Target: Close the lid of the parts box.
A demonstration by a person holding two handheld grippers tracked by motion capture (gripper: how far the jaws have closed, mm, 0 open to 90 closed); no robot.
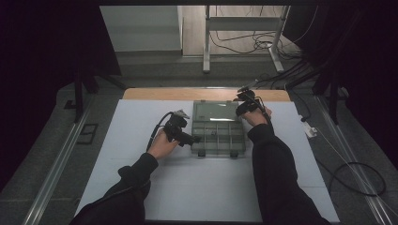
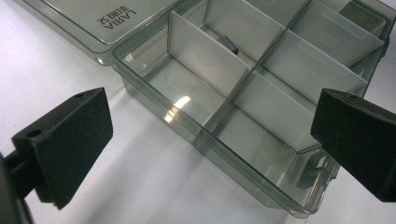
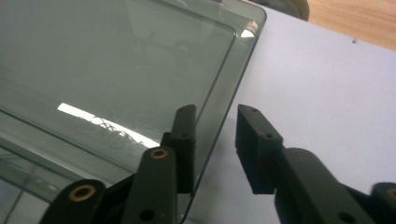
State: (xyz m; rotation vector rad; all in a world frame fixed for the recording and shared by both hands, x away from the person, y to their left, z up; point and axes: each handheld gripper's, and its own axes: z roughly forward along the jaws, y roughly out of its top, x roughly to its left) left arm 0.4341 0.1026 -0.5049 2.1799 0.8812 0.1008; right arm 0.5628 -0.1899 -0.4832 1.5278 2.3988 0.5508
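Note:
A smoky clear organizer box (image 1: 218,151) lies open in the middle of the white table, its lid (image 1: 216,111) folded back toward the far side. My left gripper (image 1: 195,139) sits at the box's left wall, jaws wide open. Its own view shows the gripper (image 2: 212,121) spanning the divided compartments of the box (image 2: 154,100), with the lid (image 2: 107,18) beyond. A small dark piece (image 2: 229,43) rests in one compartment. My right gripper (image 1: 241,107) is at the lid's right edge. There the gripper (image 3: 217,112) is open, straddling the edge of the lid (image 3: 116,60).
The white table surface (image 1: 197,187) extends toward me, and a strip of bare wood (image 1: 155,93) runs along its far edge. Cables (image 1: 356,178) lie on the floor to the right. A metal stand (image 1: 206,42) is beyond the table.

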